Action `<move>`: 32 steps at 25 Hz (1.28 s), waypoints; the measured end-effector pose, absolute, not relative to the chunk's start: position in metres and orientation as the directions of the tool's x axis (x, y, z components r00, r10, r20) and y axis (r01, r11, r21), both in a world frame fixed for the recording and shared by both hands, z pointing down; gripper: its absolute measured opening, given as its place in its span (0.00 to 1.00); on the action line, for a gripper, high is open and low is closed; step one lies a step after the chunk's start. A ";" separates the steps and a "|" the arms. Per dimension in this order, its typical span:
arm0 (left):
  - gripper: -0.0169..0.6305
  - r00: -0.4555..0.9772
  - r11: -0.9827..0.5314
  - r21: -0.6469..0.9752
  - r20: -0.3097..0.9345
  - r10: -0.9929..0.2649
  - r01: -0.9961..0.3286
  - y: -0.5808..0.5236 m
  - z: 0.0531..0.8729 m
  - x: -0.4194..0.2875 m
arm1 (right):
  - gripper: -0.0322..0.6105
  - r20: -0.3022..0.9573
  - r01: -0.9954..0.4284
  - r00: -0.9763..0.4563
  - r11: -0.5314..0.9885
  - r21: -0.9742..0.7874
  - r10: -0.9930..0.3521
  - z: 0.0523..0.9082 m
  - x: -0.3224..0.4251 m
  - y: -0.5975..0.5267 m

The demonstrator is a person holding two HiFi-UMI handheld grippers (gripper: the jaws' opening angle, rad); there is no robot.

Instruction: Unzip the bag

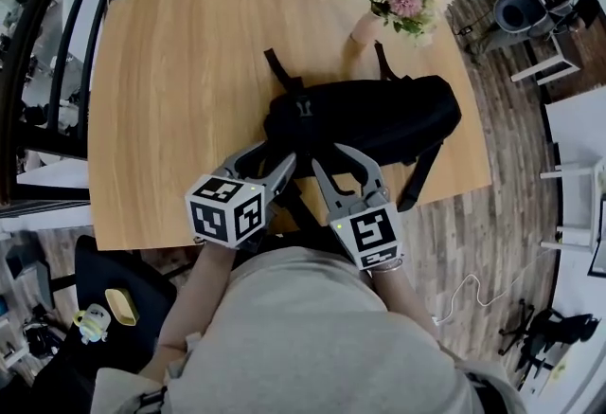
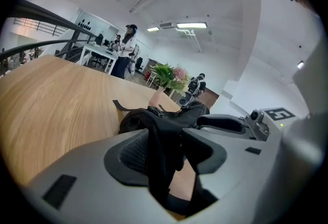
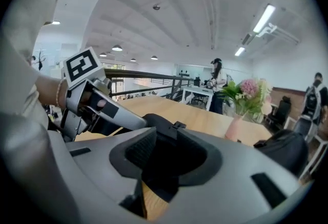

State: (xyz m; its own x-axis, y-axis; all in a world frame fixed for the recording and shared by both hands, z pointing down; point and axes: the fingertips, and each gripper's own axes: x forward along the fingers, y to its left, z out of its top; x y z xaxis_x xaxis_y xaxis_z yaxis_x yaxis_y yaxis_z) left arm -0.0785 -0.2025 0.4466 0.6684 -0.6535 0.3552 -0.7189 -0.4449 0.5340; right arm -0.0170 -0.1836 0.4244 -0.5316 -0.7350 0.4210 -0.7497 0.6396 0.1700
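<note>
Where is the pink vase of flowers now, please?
In the head view, the pink vase stands near the wooden table's far right corner, just beyond the black backpack.

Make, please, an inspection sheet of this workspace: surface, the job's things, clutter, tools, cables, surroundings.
Surface: wooden table, light wood, no spills seen.
Job's things: black backpack lies flat toward the person's side, straps spread out; whether the zip is open cannot be told.
Clutter: vase of flowers at the far edge, behind the backpack.
Grippers: left tool is shut on a fold of black backpack fabric; right tool is closed on black backpack material too.
Cables: white cable loose on the floor, right of the table.
Surroundings: black railing on the left, chairs on the right.
</note>
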 end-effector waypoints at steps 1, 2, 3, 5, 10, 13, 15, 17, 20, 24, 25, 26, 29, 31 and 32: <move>0.36 0.671 -0.444 0.537 0.361 -0.648 -0.717 -0.202 0.449 -0.078 | 0.23 0.426 -0.719 -0.540 0.661 0.215 -0.726 0.425 -0.019 -0.182; 0.33 0.674 -0.446 0.537 0.365 -0.642 -0.716 -0.202 0.450 -0.077 | 0.23 0.437 -0.685 -0.544 0.680 0.263 -0.717 0.425 -0.021 -0.181; 0.29 0.679 -0.450 0.538 0.367 -0.636 -0.713 -0.202 0.449 -0.076 | 0.23 0.449 -0.652 -0.543 0.693 0.307 -0.709 0.427 -0.022 -0.179; 0.19 0.687 -0.454 0.546 0.359 -0.632 -0.703 -0.201 0.445 -0.074 | 0.24 0.463 -0.599 -0.548 0.714 0.364 -0.696 0.429 -0.025 -0.177; 0.14 0.683 -0.431 0.581 0.329 -0.652 -0.691 -0.207 0.439 -0.076 | 0.24 0.462 -0.522 -0.582 0.743 0.419 -0.669 0.430 -0.032 -0.172; 0.13 0.683 -0.422 0.594 0.320 -0.657 -0.684 -0.211 0.437 -0.078 | 0.24 0.478 -0.447 -0.574 0.744 0.497 -0.665 0.437 -0.036 -0.168; 0.13 0.687 -0.424 0.598 0.319 -0.653 -0.680 -0.213 0.435 -0.077 | 0.23 0.489 -0.397 -0.565 0.738 0.545 -0.665 0.442 -0.038 -0.167; 0.13 0.690 -0.424 0.600 0.320 -0.650 -0.678 -0.214 0.435 -0.076 | 0.23 0.488 -0.350 -0.552 0.719 0.601 -0.677 0.444 -0.039 -0.167; 0.13 0.693 -0.422 0.608 0.318 -0.647 -0.673 -0.215 0.435 -0.077 | 0.23 0.487 -0.280 -0.536 0.690 0.668 -0.690 0.446 -0.039 -0.169; 0.13 0.697 -0.423 0.613 0.315 -0.644 -0.667 -0.217 0.435 -0.077 | 0.24 0.495 -0.244 -0.530 0.684 0.688 -0.688 0.448 -0.039 -0.172; 0.13 0.698 -0.422 0.615 0.314 -0.643 -0.666 -0.217 0.435 -0.076 | 0.25 0.496 -0.242 -0.530 0.683 0.689 -0.688 0.448 -0.038 -0.173; 0.13 0.699 -0.421 0.617 0.313 -0.643 -0.665 -0.217 0.434 -0.076 | 0.26 0.498 -0.240 -0.530 0.684 0.689 -0.687 0.448 -0.038 -0.175; 0.13 0.699 -0.420 0.619 0.314 -0.642 -0.663 -0.216 0.435 -0.076 | 0.26 0.514 -0.235 -0.535 0.703 0.672 -0.671 0.451 -0.039 -0.178; 0.13 0.700 -0.423 0.615 0.317 -0.640 -0.665 -0.215 0.436 -0.075 | 0.27 0.534 -0.234 -0.539 0.725 0.648 -0.652 0.455 -0.040 -0.181; 0.13 0.698 -0.424 0.611 0.320 -0.640 -0.668 -0.214 0.436 -0.075 | 0.30 0.542 -0.232 -0.541 0.734 0.638 -0.643 0.457 -0.041 -0.183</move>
State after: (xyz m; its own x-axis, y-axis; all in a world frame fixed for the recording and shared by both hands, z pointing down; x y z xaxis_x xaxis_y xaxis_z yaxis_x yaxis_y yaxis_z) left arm -0.0749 -0.2144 0.4364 0.6984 -0.6402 0.3198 -0.6685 -0.4240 0.6111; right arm -0.0407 -0.1828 0.4568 -0.5413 -0.6426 0.5422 -0.2323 0.7341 0.6381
